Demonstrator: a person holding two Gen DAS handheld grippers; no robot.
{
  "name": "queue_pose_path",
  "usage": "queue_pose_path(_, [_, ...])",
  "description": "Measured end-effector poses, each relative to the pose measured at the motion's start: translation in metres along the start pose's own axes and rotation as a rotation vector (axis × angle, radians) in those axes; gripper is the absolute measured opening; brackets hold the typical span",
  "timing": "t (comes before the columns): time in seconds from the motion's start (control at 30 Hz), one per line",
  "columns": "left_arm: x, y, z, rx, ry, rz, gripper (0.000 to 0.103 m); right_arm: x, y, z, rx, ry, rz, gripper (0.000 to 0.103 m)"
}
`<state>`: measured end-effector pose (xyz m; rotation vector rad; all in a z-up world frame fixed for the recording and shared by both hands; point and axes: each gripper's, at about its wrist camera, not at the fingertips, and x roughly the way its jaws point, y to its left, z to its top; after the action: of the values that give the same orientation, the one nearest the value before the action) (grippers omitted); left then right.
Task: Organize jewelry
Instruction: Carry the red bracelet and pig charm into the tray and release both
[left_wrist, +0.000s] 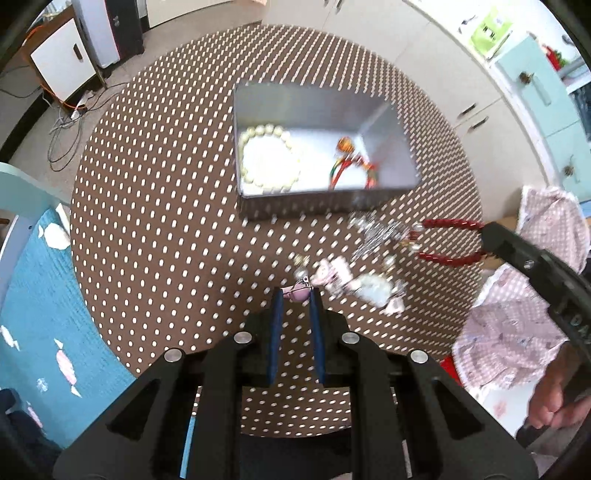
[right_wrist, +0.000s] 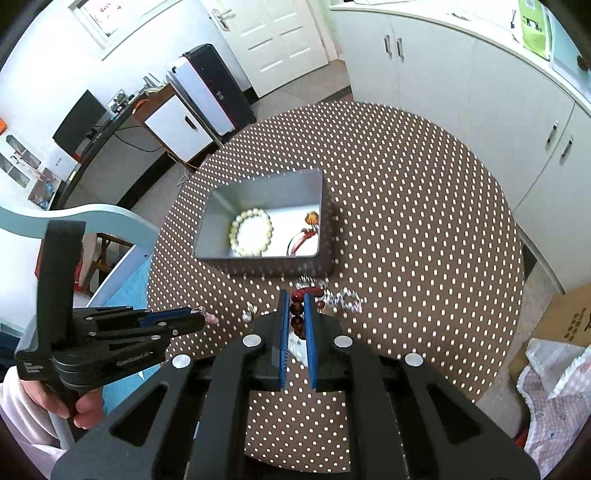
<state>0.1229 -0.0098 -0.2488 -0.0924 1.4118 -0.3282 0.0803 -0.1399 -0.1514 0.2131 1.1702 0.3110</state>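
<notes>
**Both grippers clamped on jewelry, tin just ahead**

Your left gripper (left_wrist: 298, 292) has its blue pads closed on a small pink bead at one end of the pink charm bracelet (left_wrist: 354, 282); the rest of that bracelet trails off to the right over the cloth (it is blurred, so the single charms are hard to tell apart). In the right wrist view the same gripper (right_wrist: 199, 314) shows from the side, held in your left hand (right_wrist: 79, 404).

Your right gripper (right_wrist: 297, 300) pinches the dark red bead bracelet (right_wrist: 296, 319) between its pads, with beads stacked in the narrow gap. From the left wrist view that red strand (left_wrist: 448, 240) runs as two lines from the gripper's tip to a silvery chain piece (left_wrist: 376, 232) near the pink bracelet.

Just beyond both grippers stands the open grey tin (left_wrist: 314, 208) on the brown dotted tablecloth (left_wrist: 155, 206). Inside it lie a cream bead bracelet (left_wrist: 267, 158) on the left and a red-and-green cord piece with an orange bead (left_wrist: 349, 162) on the right.
</notes>
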Motion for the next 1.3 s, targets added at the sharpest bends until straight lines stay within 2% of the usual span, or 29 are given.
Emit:
queue_pose_path(0.07, [-0.021, -0.01, -0.01, 0.017, -0.04, 0.009, 0.014, -0.003, 0.002, 0.007, -0.005, -0.012, 0.012, 0.007])
queue_pose_path(0.2, [-0.05, -0.016, 0.002, 0.017, -0.105, -0.015, 0.014, -0.006, 0.006, 0.024, -0.011, -0.03, 0.048, 0.007])
queue_pose_path(0.33, [-0.068, -0.027, 0.023, 0.009, -0.148, -0.028, 0.014, -0.003, 0.013, 0.036, -0.037, -0.039, 0.063, 0.007])
queue_pose_path(0.47, [-0.066, -0.029, 0.035, 0.009, -0.156, -0.027, 0.014, 0.003, 0.017, 0.048, -0.04, -0.037, 0.084, 0.007])
queue_pose_path(0.9, [-0.008, -0.026, 0.063, -0.017, -0.066, 0.004, 0.014, 0.045, 0.013, 0.064, -0.035, 0.057, 0.105, 0.007])
queue_pose_path(1.2, [0.02, -0.021, 0.067, -0.019, -0.006, 0.009, 0.014, 0.072, 0.004, 0.066, -0.008, 0.152, 0.087, 0.008])
queue_pose_path(1.3, [0.024, -0.022, 0.066, -0.015, 0.004, 0.019, 0.015, 0.072, 0.004, 0.066, -0.006, 0.16, 0.089, 0.011])
